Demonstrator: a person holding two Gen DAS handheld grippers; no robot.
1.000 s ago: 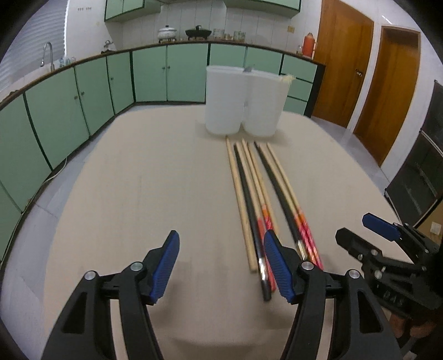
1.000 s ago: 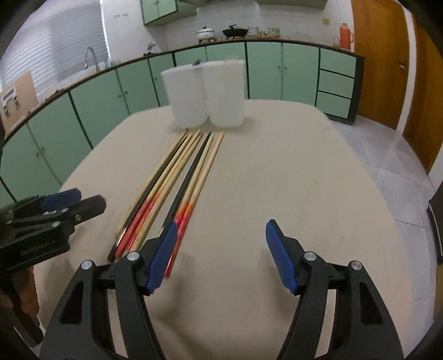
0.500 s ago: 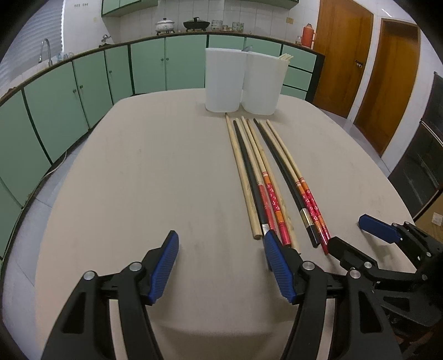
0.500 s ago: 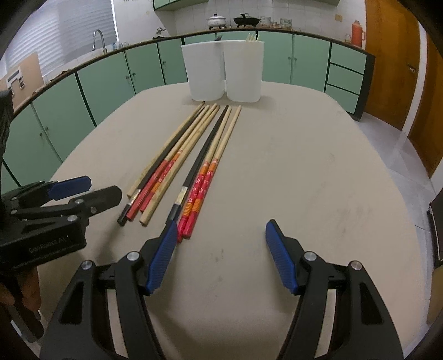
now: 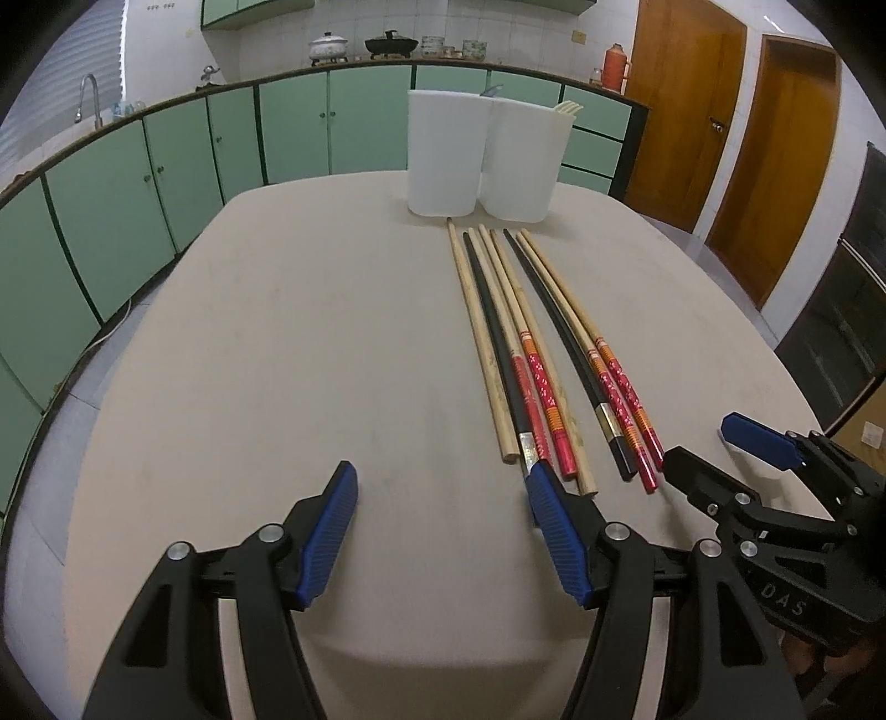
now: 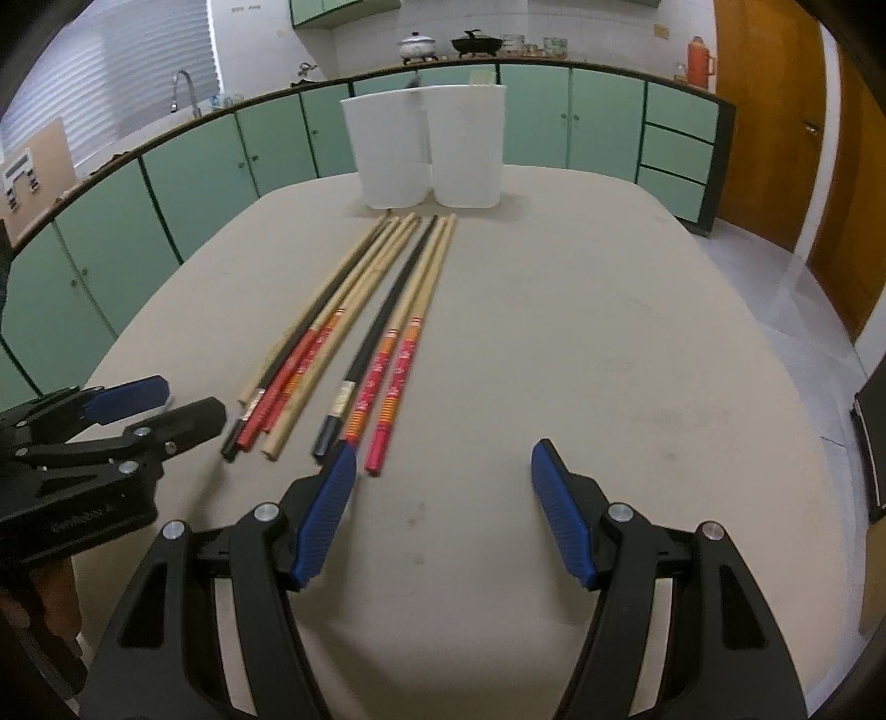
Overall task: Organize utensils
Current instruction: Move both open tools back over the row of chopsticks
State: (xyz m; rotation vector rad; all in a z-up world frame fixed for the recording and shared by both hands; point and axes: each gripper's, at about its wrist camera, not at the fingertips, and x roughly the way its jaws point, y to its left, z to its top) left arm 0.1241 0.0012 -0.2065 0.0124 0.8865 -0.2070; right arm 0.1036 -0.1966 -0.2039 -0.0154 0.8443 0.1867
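Several long chopsticks (image 5: 531, 354) (image 6: 387, 321) lie side by side, lengthwise, on the beige table (image 5: 288, 354): plain wood, black, and red-and-orange-ended ones. Their far tips point at two white containers (image 5: 443, 155) (image 6: 468, 144) at the table's far end. A pale utensil (image 5: 570, 108) pokes out of the right container. My left gripper (image 5: 440, 471) is open and holds nothing; its right finger covers the near end of a black chopstick. My right gripper (image 6: 443, 448) is open too, its left fingertip beside the red ends. Each gripper shows in the other's view: the right gripper (image 5: 700, 440), the left gripper (image 6: 191, 396).
Green cabinets (image 5: 138, 183) under a counter with pots (image 5: 390, 44) and a sink tap (image 6: 183, 88) wrap around the far and left sides. Wooden doors (image 5: 775, 166) stand at the right. A dark cabinet (image 5: 847, 332) stands close to the table's right edge.
Both views have pulled back a little: the chopsticks' near ends, under the fingers a second ago, now lie at or just ahead of the fingertips. The jaws stand as wide as before.
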